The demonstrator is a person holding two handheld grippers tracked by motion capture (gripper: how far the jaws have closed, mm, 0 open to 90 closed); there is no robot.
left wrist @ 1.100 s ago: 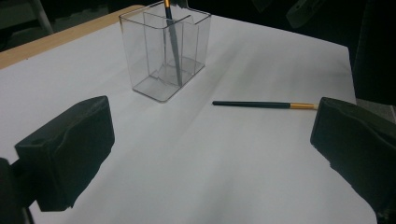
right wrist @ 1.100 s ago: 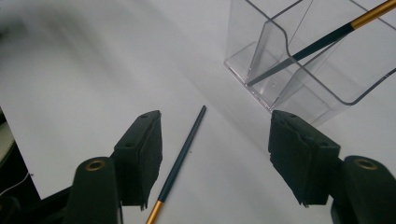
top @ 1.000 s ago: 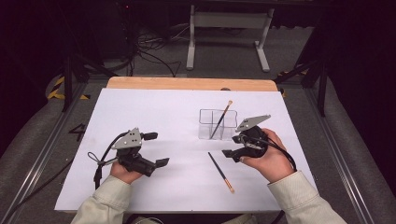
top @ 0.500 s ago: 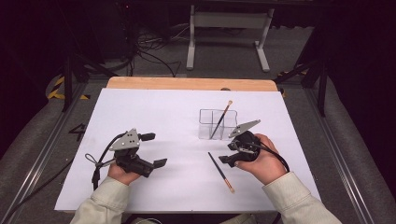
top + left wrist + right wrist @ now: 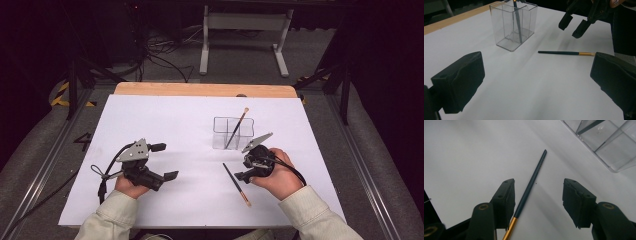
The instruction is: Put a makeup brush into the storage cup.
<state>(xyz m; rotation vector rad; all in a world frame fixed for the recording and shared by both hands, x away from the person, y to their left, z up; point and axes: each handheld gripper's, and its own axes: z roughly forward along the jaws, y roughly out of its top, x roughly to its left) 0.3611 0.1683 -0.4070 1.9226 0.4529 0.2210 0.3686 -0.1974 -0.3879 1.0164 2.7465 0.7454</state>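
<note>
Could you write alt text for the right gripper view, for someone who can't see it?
An open black claw hangs over a dark, gold-banded brush lying on the white table, the brush close by one jaw. A clear holder shows at the upper right.

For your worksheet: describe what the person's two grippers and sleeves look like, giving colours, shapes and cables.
Both the left gripper and the right gripper are black, each topped by a grey three-cornered plate. Their jaws are blocky black pads. A black cable loops from each. The person wears pale beige sleeves.
</note>
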